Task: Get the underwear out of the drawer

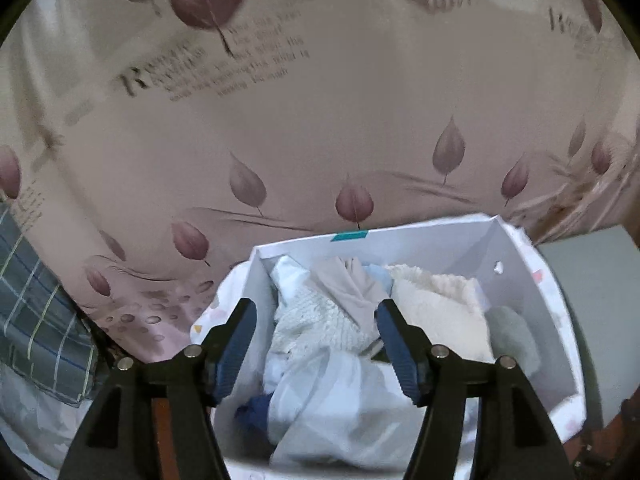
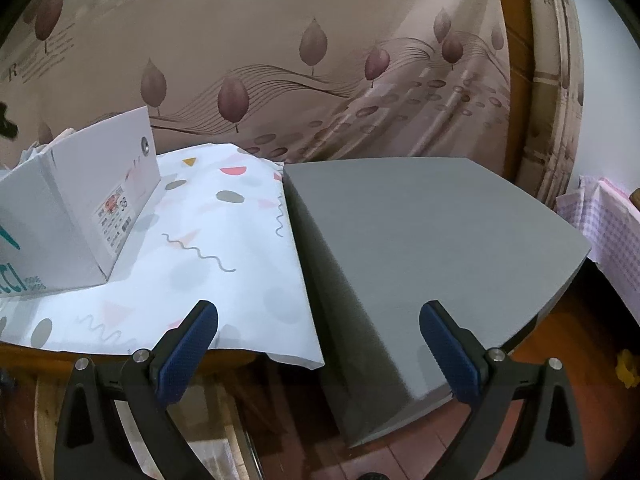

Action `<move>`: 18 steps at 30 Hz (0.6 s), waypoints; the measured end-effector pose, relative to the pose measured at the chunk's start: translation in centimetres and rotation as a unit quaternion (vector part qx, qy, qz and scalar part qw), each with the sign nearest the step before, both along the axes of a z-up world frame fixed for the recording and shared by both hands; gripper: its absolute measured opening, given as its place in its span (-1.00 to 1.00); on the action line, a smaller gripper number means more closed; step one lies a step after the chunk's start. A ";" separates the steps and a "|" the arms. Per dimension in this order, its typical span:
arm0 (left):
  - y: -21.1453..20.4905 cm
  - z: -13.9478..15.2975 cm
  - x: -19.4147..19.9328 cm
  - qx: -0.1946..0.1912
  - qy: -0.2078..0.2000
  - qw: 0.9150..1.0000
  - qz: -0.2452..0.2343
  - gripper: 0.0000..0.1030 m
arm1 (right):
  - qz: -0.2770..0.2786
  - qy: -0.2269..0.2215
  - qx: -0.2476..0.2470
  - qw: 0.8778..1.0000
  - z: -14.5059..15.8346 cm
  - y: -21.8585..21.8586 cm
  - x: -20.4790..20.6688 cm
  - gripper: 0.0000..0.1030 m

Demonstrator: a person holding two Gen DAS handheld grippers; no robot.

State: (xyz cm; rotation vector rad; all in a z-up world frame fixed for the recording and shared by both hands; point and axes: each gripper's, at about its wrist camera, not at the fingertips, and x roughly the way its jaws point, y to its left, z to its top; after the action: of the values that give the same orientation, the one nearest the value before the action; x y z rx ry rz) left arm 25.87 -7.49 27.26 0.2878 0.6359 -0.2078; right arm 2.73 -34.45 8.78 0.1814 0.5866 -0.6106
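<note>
Left gripper (image 1: 316, 320), black with blue ribbed pads, sat low centre in the left wrist view, fingers spread apart with nothing pinched between them. It hovered over the open white cardboard box (image 1: 460, 236) (serving as the drawer), which filled the lower middle of the frame. Under the gap lay a jumble of clothes: a white knitted piece (image 1: 316, 320), a beige smooth garment (image 1: 348, 284), a cream fluffy fabric (image 1: 436, 308) to the right, and a pale blue-white thin cloth (image 1: 332, 392) at the bottom. Which piece was underwear, cannot tell; all stayed inside the box.

Right gripper (image 2: 319, 330) in the right wrist view was also spread wide and empty, its left finger (image 2: 188, 352) over the white patterned sheet (image 2: 208, 240), its right finger (image 2: 448, 356) over a grey flat-topped block (image 2: 420, 232). The same box (image 2: 80, 196) sat at left of the frame, on the sheet.
</note>
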 end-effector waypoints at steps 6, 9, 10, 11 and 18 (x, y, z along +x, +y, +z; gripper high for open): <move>3.3 1.2 -6.8 -0.032 -0.023 0.999 0.008 0.30 | 0.025 -0.017 -0.005 1.000 0.5 1.1 -0.2 0.94; 5.3 -0.1 -10.5 -0.047 -0.013 0.999 0.020 0.31 | 0.052 -0.028 0.003 0.998 0.6 2.3 -0.5 0.95; 5.8 -0.6 -11.6 -0.051 -0.010 0.998 0.023 0.31 | 0.064 -0.028 0.004 0.998 0.6 2.9 -0.5 0.96; 6.1 -1.2 -12.6 -0.051 -0.007 0.998 0.026 0.31 | 0.078 -0.026 0.004 0.997 0.6 3.6 -0.5 0.96; 8.9 -8.0 -18.6 -0.038 -0.004 0.997 0.070 0.31 | 0.149 -0.001 0.013 0.989 -0.4 8.5 -0.8 0.96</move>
State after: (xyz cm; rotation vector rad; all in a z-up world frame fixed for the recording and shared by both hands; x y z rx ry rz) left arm 7.24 1.41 19.25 0.1703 0.6368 -0.0969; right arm 1.91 -25.96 8.39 0.1151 0.6060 -0.3126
